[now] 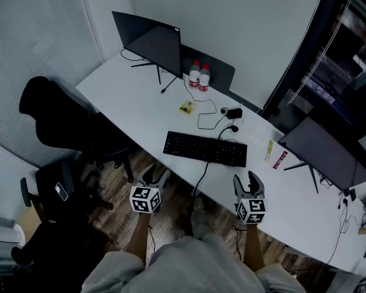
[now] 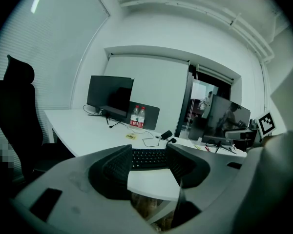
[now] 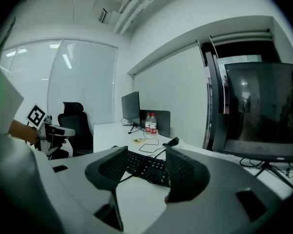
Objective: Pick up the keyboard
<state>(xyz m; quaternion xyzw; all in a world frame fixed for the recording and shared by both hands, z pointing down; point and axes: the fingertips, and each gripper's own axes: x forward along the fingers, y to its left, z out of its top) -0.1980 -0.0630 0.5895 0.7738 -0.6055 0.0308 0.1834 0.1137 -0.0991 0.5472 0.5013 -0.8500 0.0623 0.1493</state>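
Jaws apart, empty: your left gripper (image 1: 152, 173), right gripper (image 1: 249, 179).
Keyboard (image 1: 205, 149) lies ahead, long axis crosswise; right gripper looks nearer.

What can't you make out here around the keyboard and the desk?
Keyboard: left gripper view, ends hidden behind the left claw, jaws apart.
Yellow item: head view, too small to identify.
Bottles: head view, labels too small to read.
Desk: head view, right end cut off by the edge.

A black keyboard (image 1: 205, 148) lies flat near the white desk's (image 1: 140, 105) near edge, its cable trailing off that edge.
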